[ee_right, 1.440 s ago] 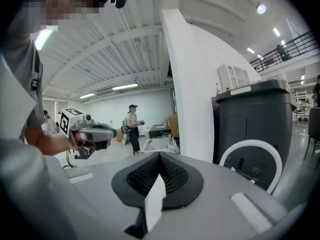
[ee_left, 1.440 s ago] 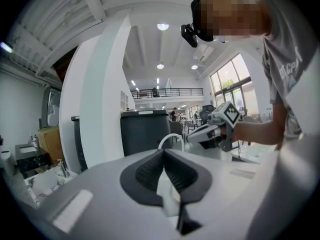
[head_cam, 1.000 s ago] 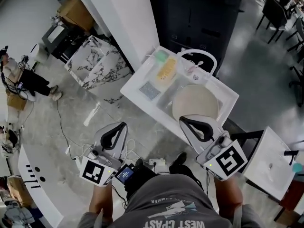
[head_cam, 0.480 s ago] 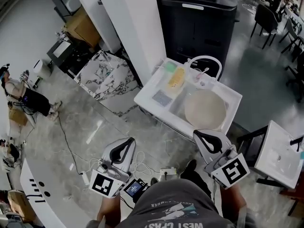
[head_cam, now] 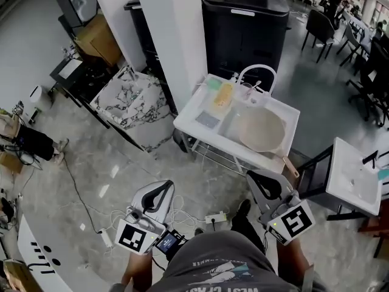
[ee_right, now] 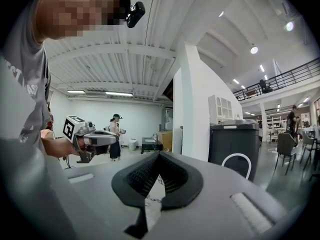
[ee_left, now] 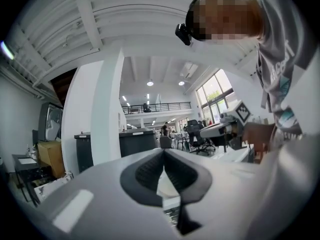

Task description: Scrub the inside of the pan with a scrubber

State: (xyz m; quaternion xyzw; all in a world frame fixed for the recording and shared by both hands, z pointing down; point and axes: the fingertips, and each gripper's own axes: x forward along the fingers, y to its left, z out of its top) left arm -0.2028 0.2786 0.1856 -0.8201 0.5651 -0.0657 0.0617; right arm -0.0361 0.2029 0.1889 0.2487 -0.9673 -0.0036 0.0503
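Note:
The beige pan point(head_cam: 260, 131) lies in the basin of a white sink table point(head_cam: 196, 110), its wooden handle point(head_cam: 290, 164) pointing toward me. A yellow sponge point(head_cam: 223, 94), a green pad point(head_cam: 212, 84) and a grey scrubber pad point(head_cam: 208, 120) rest on the table's left part. Both grippers are well short of the table, over the floor. My left gripper point(head_cam: 164, 185) point(ee_left: 163, 153) is shut with nothing in it. The right gripper point(head_cam: 255, 176) point(ee_right: 159, 155) is also shut and empty, nearer the table's front edge below the handle.
A white arched faucet point(head_cam: 258, 72) stands behind the basin. Behind the table are a black cabinet point(head_cam: 245, 23) and a white pillar point(head_cam: 170, 35). A marbled slab point(head_cam: 130, 99) leans at the left, cables point(head_cam: 182, 215) lie on the floor, and a small white table point(head_cam: 355, 175) stands at the right.
I have stepped back from the sink table. Both grippers have drawn away from it, and the right one, which was at the table's edge by the pan, now hangs over the floor.

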